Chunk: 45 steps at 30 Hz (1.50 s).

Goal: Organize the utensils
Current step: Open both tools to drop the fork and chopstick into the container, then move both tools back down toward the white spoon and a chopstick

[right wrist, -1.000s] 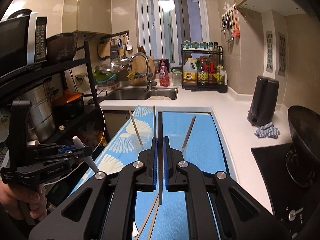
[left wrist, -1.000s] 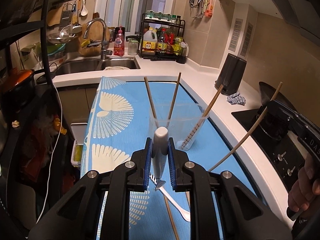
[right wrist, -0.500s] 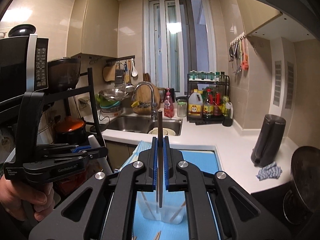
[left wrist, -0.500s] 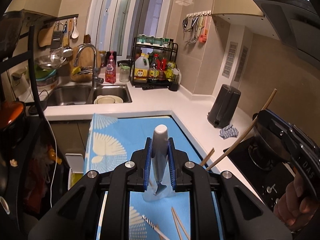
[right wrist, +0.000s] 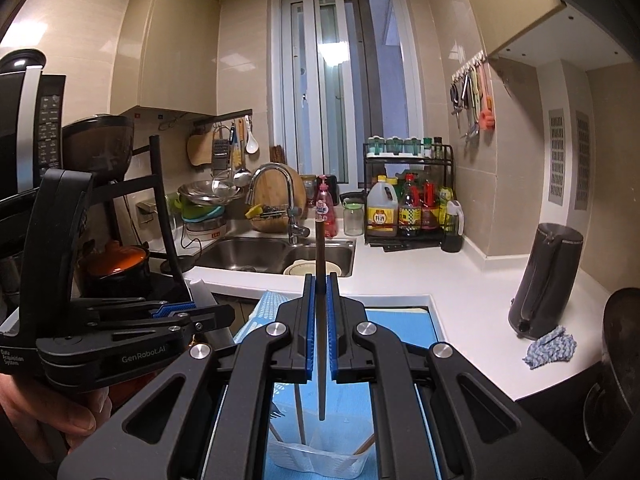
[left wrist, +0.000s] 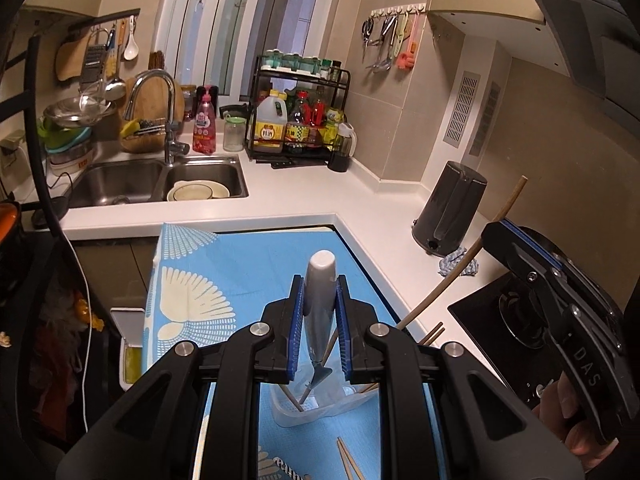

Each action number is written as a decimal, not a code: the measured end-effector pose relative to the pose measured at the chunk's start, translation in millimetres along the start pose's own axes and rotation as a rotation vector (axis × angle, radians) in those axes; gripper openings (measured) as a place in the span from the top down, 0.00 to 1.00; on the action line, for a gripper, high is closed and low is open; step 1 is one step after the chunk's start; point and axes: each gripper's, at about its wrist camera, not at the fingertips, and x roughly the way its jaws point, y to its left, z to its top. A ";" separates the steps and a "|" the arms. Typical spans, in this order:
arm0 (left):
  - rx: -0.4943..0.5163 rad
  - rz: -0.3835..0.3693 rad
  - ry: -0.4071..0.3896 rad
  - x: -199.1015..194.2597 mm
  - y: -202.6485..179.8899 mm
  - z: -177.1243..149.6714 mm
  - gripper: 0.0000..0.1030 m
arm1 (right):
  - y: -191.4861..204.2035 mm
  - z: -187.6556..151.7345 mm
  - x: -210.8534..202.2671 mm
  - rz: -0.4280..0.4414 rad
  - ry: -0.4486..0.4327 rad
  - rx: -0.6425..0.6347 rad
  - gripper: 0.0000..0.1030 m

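Observation:
My left gripper (left wrist: 319, 284) is shut on a grey-handled utensil (left wrist: 320, 304), handle end up and metal tip hanging down. Beneath that tip stands a clear plastic cup (left wrist: 296, 416) with several chopsticks in it, on a blue patterned mat (left wrist: 192, 280). My right gripper (right wrist: 320, 280) is shut on a brown chopstick (right wrist: 320, 248), held upright with its lower end over the same cup (right wrist: 316, 456). In the left wrist view the right gripper (left wrist: 496, 232) appears at the right with its chopstick (left wrist: 460, 276) slanting down. The left gripper (right wrist: 176, 312) shows at the left in the right wrist view.
Loose chopsticks (left wrist: 348, 460) lie on the mat near the cup. A sink (left wrist: 160, 180) with a faucet is at the back, beside a condiment rack (left wrist: 300, 120). A black kettle (left wrist: 448, 208), a blue cloth (left wrist: 456, 266) and a stove (left wrist: 520, 320) are to the right.
Both grippers rose and moved forward with their utensils. The cup, ahead of the left jaws a second ago, now sits beneath both grippers at the bottom of the views.

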 end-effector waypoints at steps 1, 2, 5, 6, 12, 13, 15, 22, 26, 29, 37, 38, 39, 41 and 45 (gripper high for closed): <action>-0.001 0.003 0.003 3.7 0.8 -1.9 0.85 | 0.2 -3.0 3.0 0.000 0.007 0.000 0.95; -0.002 0.006 0.008 6.7 1.4 -3.7 0.85 | 0.1 -6.5 6.4 0.001 0.016 -0.004 0.95; 0.000 0.015 0.034 17.9 3.8 -13.6 0.85 | 1.1 -17.1 10.2 -0.002 0.034 -0.030 0.95; 0.001 0.019 0.046 22.2 4.6 -18.9 0.85 | 0.9 -20.7 10.8 -0.002 0.039 -0.033 0.95; 0.017 0.028 0.092 43.8 3.9 -42.9 0.85 | -1.3 -53.7 24.5 -0.019 0.127 -0.050 0.95; 0.027 0.033 0.097 47.1 2.2 -47.2 0.85 | -2.3 -60.2 26.9 -0.026 0.147 -0.050 0.95; 0.043 0.042 0.103 52.1 -0.9 -54.0 0.85 | -3.7 -71.7 30.6 -0.035 0.180 -0.051 0.95; 0.057 0.025 0.105 54.2 -8.6 -65.4 0.76 | -5.3 -93.2 33.3 -0.060 0.246 -0.075 0.90; 0.067 0.027 0.075 40.8 -13.4 -64.4 0.66 | -9.2 -92.2 25.3 -0.070 0.244 -0.057 0.82; 0.067 0.025 0.045 25.6 -16.8 -63.2 0.66 | -8.9 -88.9 15.8 -0.074 0.231 -0.056 0.79; 0.050 0.031 -0.035 -25.9 -22.0 -74.0 0.65 | -4.2 -81.3 -28.9 -0.084 0.171 -0.051 0.78; 0.051 0.033 -0.044 -32.2 -22.7 -78.2 0.65 | -4.1 -81.8 -36.9 -0.083 0.161 -0.046 0.78; 0.053 0.033 -0.053 -38.8 -23.3 -84.1 0.65 | -4.1 -82.8 -43.7 -0.083 0.152 -0.042 0.78; 0.054 0.039 -0.059 -47.9 -24.0 -97.3 0.65 | -4.4 -87.1 -61.8 -0.081 0.130 -0.029 0.77; 0.050 0.057 -0.066 -59.5 -24.9 -126.5 0.65 | -4.2 -102.1 -88.4 -0.078 0.114 -0.004 0.76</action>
